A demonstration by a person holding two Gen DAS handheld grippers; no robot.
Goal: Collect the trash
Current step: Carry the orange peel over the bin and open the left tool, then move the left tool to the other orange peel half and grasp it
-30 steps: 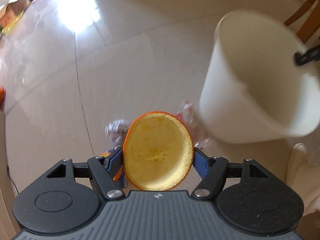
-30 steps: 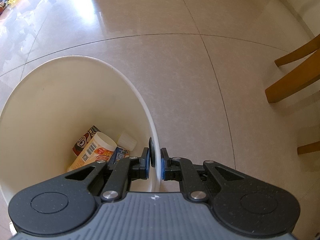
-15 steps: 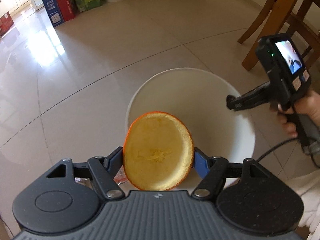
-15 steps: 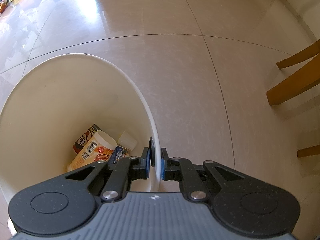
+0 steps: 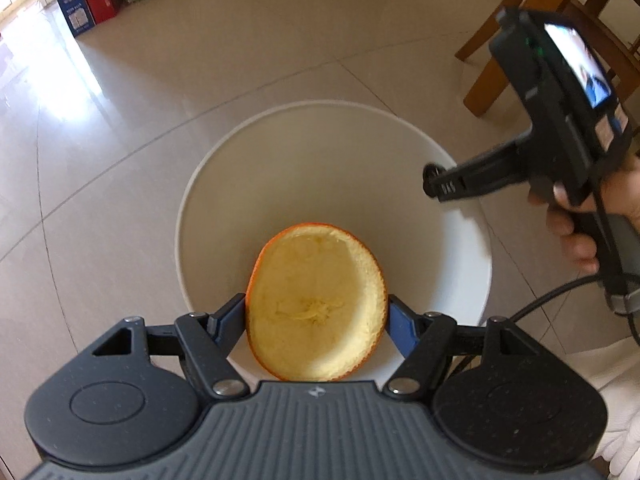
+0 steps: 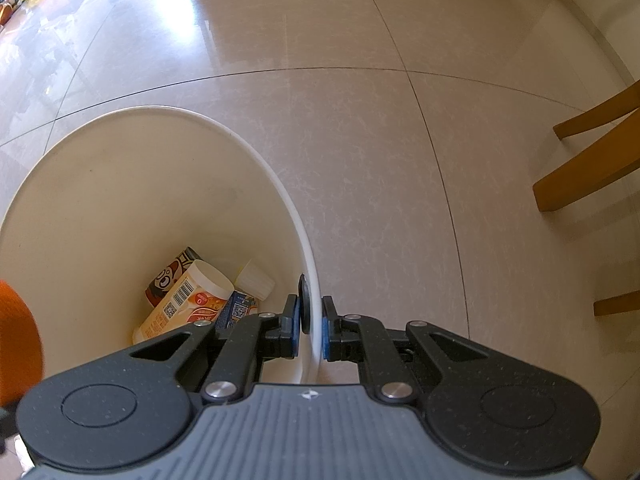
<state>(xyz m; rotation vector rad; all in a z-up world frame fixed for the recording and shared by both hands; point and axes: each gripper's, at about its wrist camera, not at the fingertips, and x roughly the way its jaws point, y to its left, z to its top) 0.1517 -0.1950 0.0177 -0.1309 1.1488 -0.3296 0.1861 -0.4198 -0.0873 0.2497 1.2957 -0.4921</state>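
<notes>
- Since the earlier left wrist frames, the white bin (image 5: 332, 184) has shifted from the 2 o'clock corner of that view to its centre, and the crumpled wrappers once seen on the floor behind the peel are gone from sight; the bin's open mouth now lies right behind the orange peel (image 5: 316, 304).
- Judging from that, the peel is lined up over the opening and letting go of it looks like the next step; it is not yet dropped.
- The left gripper (image 5: 316, 316) is clamped on the peel, one blue pad on each side at 9 and 3 o'clock, pith facing the camera.
- The right gripper (image 6: 311, 320) has not moved: its jaws pinch the bin's rim (image 6: 316, 304) between them, one pad inside and one outside, at 6 o'clock of the right wrist view.
- The peel's orange skin (image 6: 16, 340) now pokes into the right wrist view at 9 o'clock, over the bin's edge.
- Inside the bin lie a yellow labelled bottle (image 6: 188, 304), a cartoon-printed carton (image 6: 172, 276) and a small blue carton (image 6: 236, 310).
- Writing: the bottle shows a barcode and QR code, the blue carton a QR code; no brand name is legible. The other gripper's arm (image 5: 452, 189) carries small white letters, too small to read.
</notes>
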